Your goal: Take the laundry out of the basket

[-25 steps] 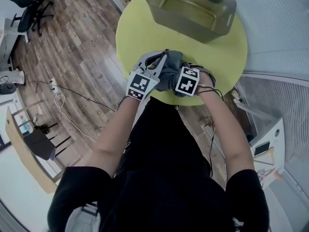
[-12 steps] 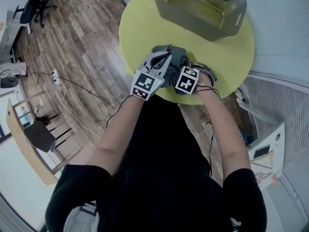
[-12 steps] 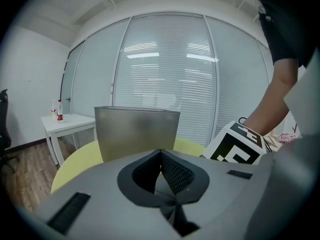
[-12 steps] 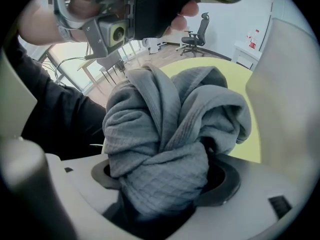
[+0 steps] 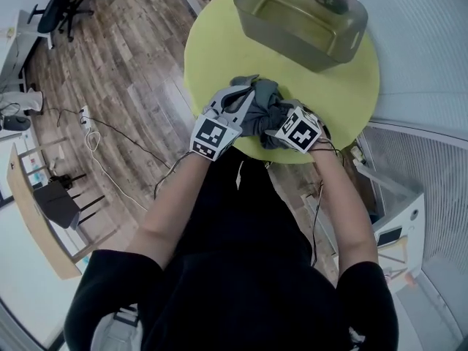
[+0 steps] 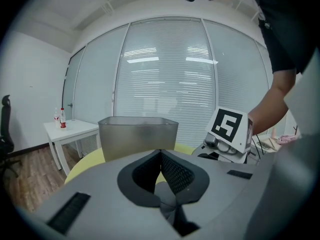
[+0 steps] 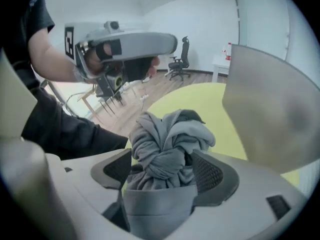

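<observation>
Yellow table [image 5: 219, 57]: right gripper [image 7: 165, 165] jaws opening, likely releasing the grey garment [image 7: 167, 134] between them; left gripper [image 6: 161, 155] pinched closed, empty. Next: probably reach for the basket [image 5: 289, 39] beyond the fingertips.

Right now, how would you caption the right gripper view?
Right gripper, jaws opening around a bunched grey garment, over the yellow table.

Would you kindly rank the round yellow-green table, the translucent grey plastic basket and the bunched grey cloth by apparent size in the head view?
1. round yellow-green table
2. translucent grey plastic basket
3. bunched grey cloth, clearly smallest
</observation>
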The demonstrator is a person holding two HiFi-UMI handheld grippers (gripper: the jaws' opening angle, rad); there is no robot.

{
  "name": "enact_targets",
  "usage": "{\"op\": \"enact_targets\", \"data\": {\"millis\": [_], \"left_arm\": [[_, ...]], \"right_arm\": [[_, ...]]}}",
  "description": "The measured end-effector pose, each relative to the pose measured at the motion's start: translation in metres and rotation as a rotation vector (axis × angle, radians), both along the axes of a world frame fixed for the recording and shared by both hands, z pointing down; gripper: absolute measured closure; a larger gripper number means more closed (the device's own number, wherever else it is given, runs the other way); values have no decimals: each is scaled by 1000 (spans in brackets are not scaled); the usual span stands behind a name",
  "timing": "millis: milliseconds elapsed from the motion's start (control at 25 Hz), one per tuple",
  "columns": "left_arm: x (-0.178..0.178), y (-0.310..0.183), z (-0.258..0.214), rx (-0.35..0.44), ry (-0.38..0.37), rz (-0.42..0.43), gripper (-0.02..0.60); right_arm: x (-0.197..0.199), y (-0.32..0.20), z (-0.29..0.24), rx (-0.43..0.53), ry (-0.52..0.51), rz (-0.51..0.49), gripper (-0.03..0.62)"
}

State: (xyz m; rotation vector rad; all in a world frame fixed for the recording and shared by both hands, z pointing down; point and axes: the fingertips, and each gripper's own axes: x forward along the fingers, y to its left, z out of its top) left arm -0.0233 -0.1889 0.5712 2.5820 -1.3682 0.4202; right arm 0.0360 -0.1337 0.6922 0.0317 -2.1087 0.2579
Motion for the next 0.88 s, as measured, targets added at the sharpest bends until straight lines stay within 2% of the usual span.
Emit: {"op": "enact_targets", "data": {"millis": [80, 240, 400, 560, 680, 800, 880], "left_arm": [[-2, 5, -10, 11, 7, -3, 572], [-1, 16, -34, 31, 28, 2, 572], [4, 33, -55, 43, 49, 27, 571], [15, 54, -78, 48, 92, 59, 571], [25, 63, -101, 69, 115, 79, 571], [35, 66, -127, 104, 123, 100, 571], [39, 65, -145, 131, 125, 110, 571]], "right_arm": [[-1, -6, -23, 26, -87, 73, 207], [4, -23, -74, 178, -264, 225, 209], [8, -22, -128, 218, -468, 346, 209], [21, -15, -186, 266, -613, 451, 210], [30, -9, -225, 279, -716, 498, 212], [38, -3, -256, 320, -778, 512, 224], [43, 0, -273, 356, -808, 525, 286]]}}
